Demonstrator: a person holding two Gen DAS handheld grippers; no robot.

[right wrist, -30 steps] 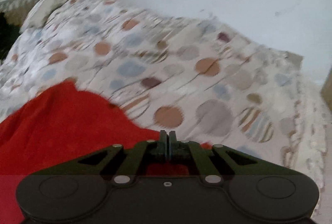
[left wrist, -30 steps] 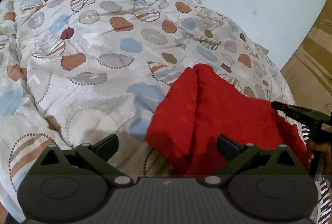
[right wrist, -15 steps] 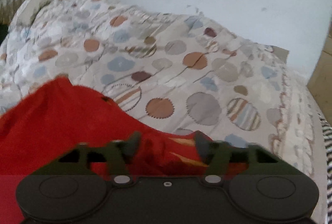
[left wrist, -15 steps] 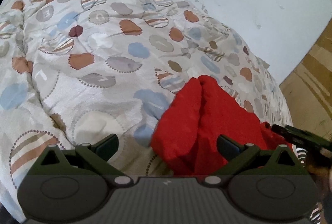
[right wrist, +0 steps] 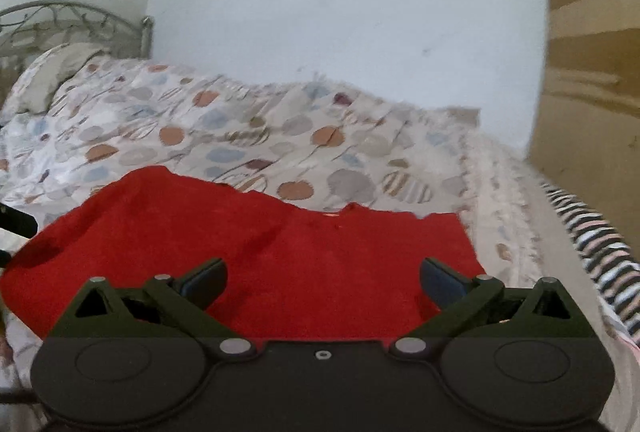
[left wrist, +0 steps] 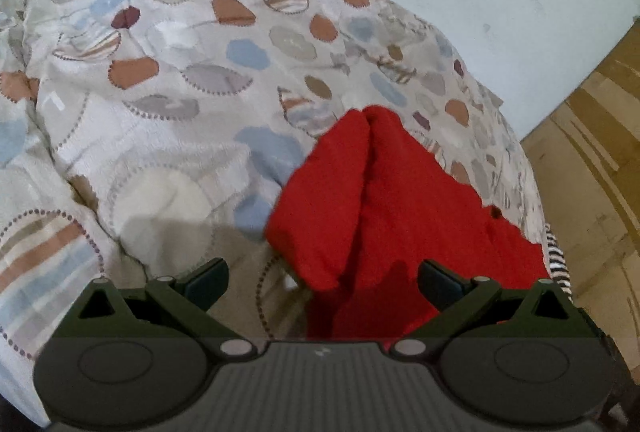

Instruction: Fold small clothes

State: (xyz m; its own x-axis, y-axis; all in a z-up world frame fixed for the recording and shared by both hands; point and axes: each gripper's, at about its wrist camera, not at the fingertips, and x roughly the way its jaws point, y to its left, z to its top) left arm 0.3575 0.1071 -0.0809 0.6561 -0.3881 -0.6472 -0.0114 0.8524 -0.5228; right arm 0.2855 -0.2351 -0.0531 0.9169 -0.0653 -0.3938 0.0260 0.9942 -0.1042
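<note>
Red cloth on the bed, both grippers spread and empty.

The red cloth [right wrist: 256,252] lies on the patterned quilt [left wrist: 168,79] near the bed's foot end, a crease running along it in the left wrist view. The left gripper [left wrist: 322,278] hangs over its near edge, fingers wide apart, holding nothing. The right gripper [right wrist: 322,278] hovers above the cloth's flat part, fingers likewise apart. A striped fabric [right wrist: 592,244] shows at the bed's edge, a pillow [right wrist: 60,71] by the metal headboard [right wrist: 72,15].
</note>
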